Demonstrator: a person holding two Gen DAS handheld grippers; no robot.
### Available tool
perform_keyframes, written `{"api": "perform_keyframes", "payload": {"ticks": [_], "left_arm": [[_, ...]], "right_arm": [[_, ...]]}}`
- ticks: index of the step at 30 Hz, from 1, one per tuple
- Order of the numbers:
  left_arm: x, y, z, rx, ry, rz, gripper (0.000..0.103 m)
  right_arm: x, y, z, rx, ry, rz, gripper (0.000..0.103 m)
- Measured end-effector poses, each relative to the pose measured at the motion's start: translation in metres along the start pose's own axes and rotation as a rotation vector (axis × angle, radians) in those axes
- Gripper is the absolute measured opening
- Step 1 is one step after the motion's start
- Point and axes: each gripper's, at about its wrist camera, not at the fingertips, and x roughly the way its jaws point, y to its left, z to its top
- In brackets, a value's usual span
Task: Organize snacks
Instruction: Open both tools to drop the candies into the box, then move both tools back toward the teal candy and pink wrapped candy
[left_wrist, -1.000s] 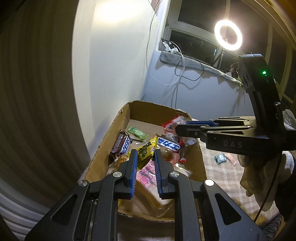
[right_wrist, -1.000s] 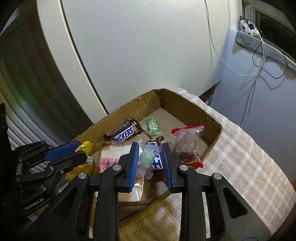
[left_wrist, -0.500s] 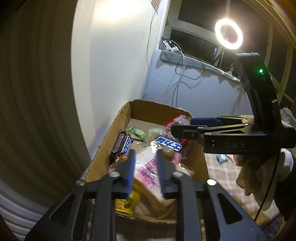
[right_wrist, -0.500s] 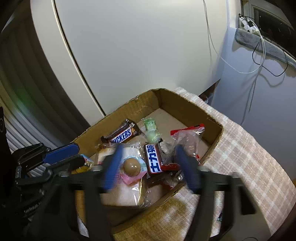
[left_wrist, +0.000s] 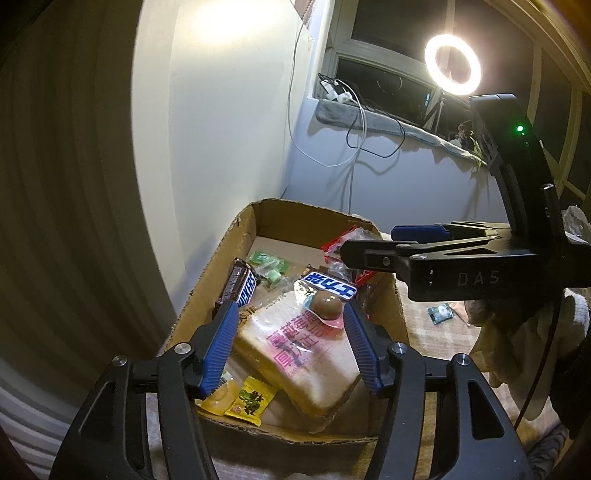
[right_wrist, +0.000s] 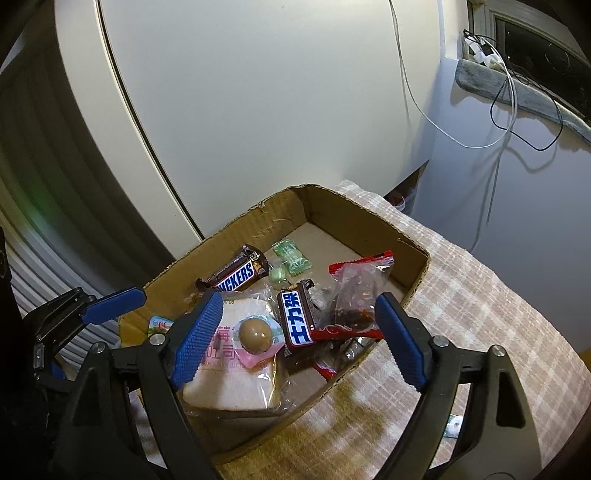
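My left gripper (left_wrist: 290, 345) hangs over the near end of the cardboard box (right_wrist: 419, 286), its blue fingers (left_wrist: 218, 350) spread wide with nothing between them. Under it lies a bagged slice of bread (left_wrist: 306, 354) with pink print, and at the near left corner a yellow snack packet (left_wrist: 251, 400). Along the left wall of the box rests a Snickers bar (right_wrist: 236, 275), with green wrapped candies (right_wrist: 291, 258) just beyond it toward the far end. On the bread sits a brown egg in a pink-edged clear pack (right_wrist: 256, 336), touching a second Snickers bar with Chinese lettering (right_wrist: 297, 319). To its right leans a clear bag with red edges holding dark pieces (right_wrist: 354, 295), against the right wall. My right gripper (right_wrist: 295, 338) is over that side, also wide open and empty. The box stands on a surface covered by a checked cloth (right_wrist: 480, 295), where a small teal packet (left_wrist: 440, 313) lies apart, to the right of the box.
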Motion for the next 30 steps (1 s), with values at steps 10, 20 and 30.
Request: {"api": "perform_keyframes", "payload": {"ticks": [10,20,30], "left_arm": [[-0.006,-0.013,0.000,0.017,-0.011,-0.017,0.059],[-0.012,-0.038,0.002,0.047,-0.018,-0.050,0.059],[-0.013,-0.071,-0.001,0.089,-0.012,-0.116,0.059]], "right_arm": [[-0.023,-0.009,-0.007,0.007,-0.023,-0.015,0.087],[-0.050,-0.030,-0.023,0.033,-0.042,-0.036,0.087],[-0.084,-0.072,-0.056,0.069,-0.037,-0.101,0.087]]}}
